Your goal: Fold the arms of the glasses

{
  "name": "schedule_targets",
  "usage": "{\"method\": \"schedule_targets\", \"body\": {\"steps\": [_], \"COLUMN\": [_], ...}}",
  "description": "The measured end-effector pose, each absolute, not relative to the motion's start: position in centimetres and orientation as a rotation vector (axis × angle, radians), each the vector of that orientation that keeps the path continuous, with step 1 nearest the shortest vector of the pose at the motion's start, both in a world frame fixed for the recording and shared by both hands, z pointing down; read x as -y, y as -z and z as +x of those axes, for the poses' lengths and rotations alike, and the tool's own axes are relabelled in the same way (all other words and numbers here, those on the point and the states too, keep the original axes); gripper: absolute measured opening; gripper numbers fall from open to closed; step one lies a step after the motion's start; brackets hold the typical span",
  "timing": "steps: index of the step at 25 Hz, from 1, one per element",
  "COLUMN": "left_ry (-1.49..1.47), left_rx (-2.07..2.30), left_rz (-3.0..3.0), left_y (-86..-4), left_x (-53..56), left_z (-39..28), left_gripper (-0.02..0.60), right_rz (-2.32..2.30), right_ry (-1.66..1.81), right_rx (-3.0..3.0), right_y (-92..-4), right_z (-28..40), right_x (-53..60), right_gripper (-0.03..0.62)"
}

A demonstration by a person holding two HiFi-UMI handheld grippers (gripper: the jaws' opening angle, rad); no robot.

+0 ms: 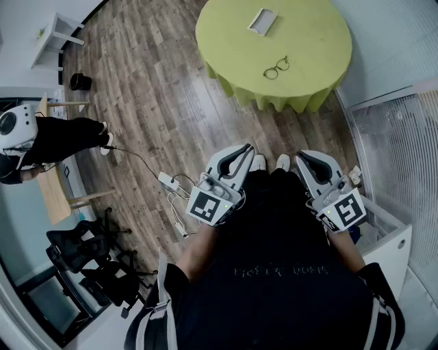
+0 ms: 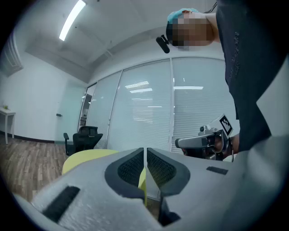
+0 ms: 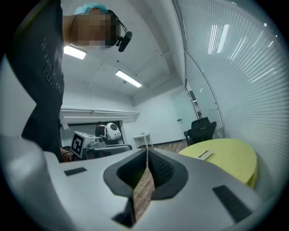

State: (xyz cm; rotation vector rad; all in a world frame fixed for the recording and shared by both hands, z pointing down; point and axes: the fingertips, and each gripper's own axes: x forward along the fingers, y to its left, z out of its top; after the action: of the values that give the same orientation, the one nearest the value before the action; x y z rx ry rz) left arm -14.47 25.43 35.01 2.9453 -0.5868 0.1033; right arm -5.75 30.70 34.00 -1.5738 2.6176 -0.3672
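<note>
Black-framed glasses [image 1: 276,68] lie with their arms spread on the round yellow-green table [image 1: 315,37], far ahead of me in the head view. My left gripper [image 1: 244,152] is held close to my body, jaws pressed together and empty. My right gripper [image 1: 305,158] hangs beside it, also shut with nothing in it. Both are well short of the table. In the left gripper view the left gripper [image 2: 145,155] is shut, with the table [image 2: 86,158] behind it. In the right gripper view the right gripper [image 3: 147,155] is shut; the table [image 3: 226,158] lies to its right.
A white flat case [image 1: 262,21] lies on the table beyond the glasses. A power strip with cables [image 1: 169,182] is on the wood floor at my left. A seated person [image 1: 55,137] and black chairs [image 1: 82,249] are further left. A glass wall [image 1: 397,137] runs along the right.
</note>
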Motion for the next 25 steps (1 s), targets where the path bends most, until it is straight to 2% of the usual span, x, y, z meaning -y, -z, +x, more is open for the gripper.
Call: {"method": "schedule_targets", "body": {"steps": [9,25], "left_ry": [-0.119,-0.102], "left_rx": [0.536,0.596], "left_rz": [2.962,2.971], "left_y": [-33.8,-33.5], "left_x": [-27.3,-28.9], "left_z": [-13.5,-9.9], "left_gripper": [0.037,0.037], "right_rz": [-1.563,-1.422], "right_ry": [0.359,0.431], "right_rx": [-2.628,-2.571], "right_y": [-33.5,-34.7], "right_z": [-6.3,-1.5], "right_x": [-32.8,-34.4], "right_gripper": [0.032,0.031]}}
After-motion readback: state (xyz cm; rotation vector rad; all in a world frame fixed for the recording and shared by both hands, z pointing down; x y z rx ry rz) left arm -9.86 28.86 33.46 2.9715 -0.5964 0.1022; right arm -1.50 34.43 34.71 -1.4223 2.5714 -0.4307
